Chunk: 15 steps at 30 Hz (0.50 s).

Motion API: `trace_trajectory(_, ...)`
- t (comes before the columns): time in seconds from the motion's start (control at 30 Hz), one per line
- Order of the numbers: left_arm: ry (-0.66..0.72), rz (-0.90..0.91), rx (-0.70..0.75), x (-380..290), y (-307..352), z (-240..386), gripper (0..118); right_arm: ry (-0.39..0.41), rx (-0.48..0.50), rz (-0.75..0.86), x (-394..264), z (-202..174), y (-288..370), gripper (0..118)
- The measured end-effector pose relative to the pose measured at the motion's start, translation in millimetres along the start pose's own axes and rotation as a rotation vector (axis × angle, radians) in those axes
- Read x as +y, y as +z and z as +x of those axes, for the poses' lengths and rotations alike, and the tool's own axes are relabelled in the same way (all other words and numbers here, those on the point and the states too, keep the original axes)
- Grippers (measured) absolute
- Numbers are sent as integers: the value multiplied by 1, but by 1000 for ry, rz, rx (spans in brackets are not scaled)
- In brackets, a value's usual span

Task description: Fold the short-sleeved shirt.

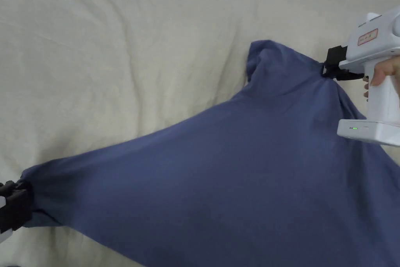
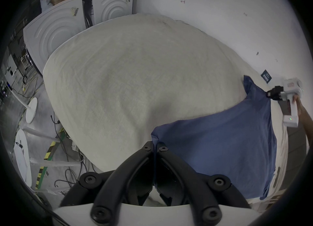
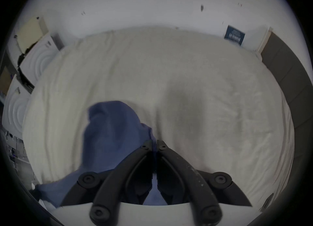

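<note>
A blue short-sleeved shirt (image 1: 242, 170) hangs stretched above a cream-covered bed (image 1: 117, 52). My left gripper (image 1: 17, 201) is shut on the shirt's lower left corner, at the head view's left edge. My right gripper (image 1: 328, 69) is shut on an upper edge of the shirt, beside a bunched sleeve (image 1: 265, 58). In the left gripper view, the shirt (image 2: 220, 146) runs from my jaws (image 2: 154, 146) across to the right gripper (image 2: 272, 93). In the right gripper view, blue cloth (image 3: 110, 134) is pinched between the jaws (image 3: 154, 143) and drapes to the left.
White washing machines (image 2: 55, 26) stand past the bed's far left side. Cables and a striped strip (image 2: 49, 151) lie on the floor to the left. A white wall (image 3: 152, 0) backs the bed, with a dark panel (image 3: 291, 83) on the right.
</note>
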<state>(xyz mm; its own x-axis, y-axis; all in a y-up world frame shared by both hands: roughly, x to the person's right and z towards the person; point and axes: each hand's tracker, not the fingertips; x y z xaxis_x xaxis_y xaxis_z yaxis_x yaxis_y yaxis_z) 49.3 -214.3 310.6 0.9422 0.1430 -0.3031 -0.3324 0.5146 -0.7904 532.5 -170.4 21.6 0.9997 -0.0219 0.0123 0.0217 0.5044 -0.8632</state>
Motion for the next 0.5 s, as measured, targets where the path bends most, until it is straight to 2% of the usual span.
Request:
trace_trajectory(0.13,9,57,-29,3,13,5,2,-11,89,72,-28,17,100,6)
trace_trajectory(0.27,-4,132,-102,7,42,8,2,4,100,125,-85,33,209,6)
trace_trajectory(0.37,-57,209,-153,6,71,9,2,-59,123,197,-141,50,285,6)
trace_trajectory(0.5,-85,286,-221,4,104,9,2,-103,84,301,-216,67,364,6)
